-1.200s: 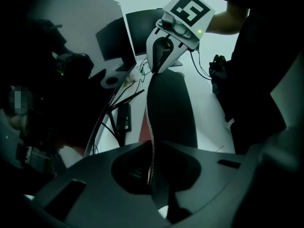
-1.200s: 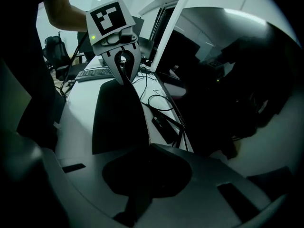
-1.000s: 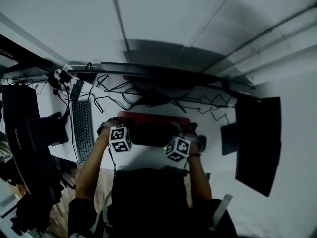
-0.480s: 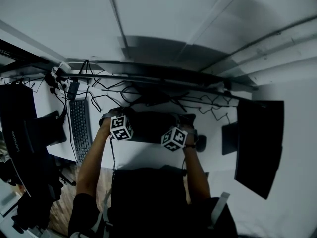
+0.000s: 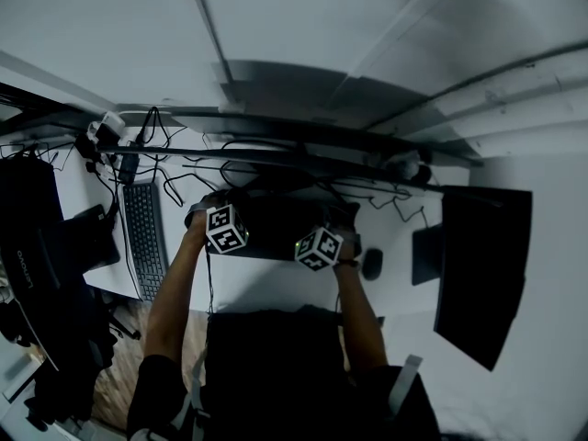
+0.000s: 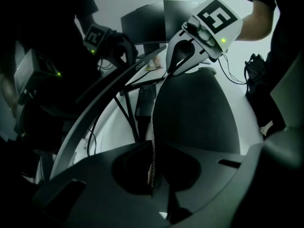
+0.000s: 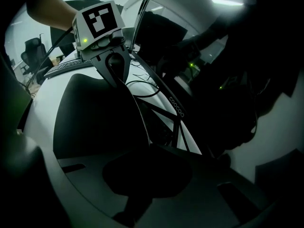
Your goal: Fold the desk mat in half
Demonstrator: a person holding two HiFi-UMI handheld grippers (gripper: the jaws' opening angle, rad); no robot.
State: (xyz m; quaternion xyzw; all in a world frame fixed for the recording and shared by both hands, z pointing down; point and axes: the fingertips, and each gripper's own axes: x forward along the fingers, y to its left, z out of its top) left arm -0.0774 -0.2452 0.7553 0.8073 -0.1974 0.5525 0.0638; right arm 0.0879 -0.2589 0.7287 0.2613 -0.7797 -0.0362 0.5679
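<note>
- Left hand-held gripper [image 6: 153, 172] — clenched on the thin edge of the desk mat [image 6: 194, 113]. The right hand-held gripper [image 7: 146, 151] pinches the same edge further along.
- The mat's edge is raised between the 2, and the rest slopes down to the white counter [image 5: 266, 288].
- To do this well: carry both ends level and in step toward the far edge — uneven hands would likely skew the fold. The cables [image 5: 184, 186] behind look like a snag risk.

Head view steeply down over the desk [image 5: 268, 288]; both gripper views close along the desk mat [image 6: 199, 118], facing each other.
</note>
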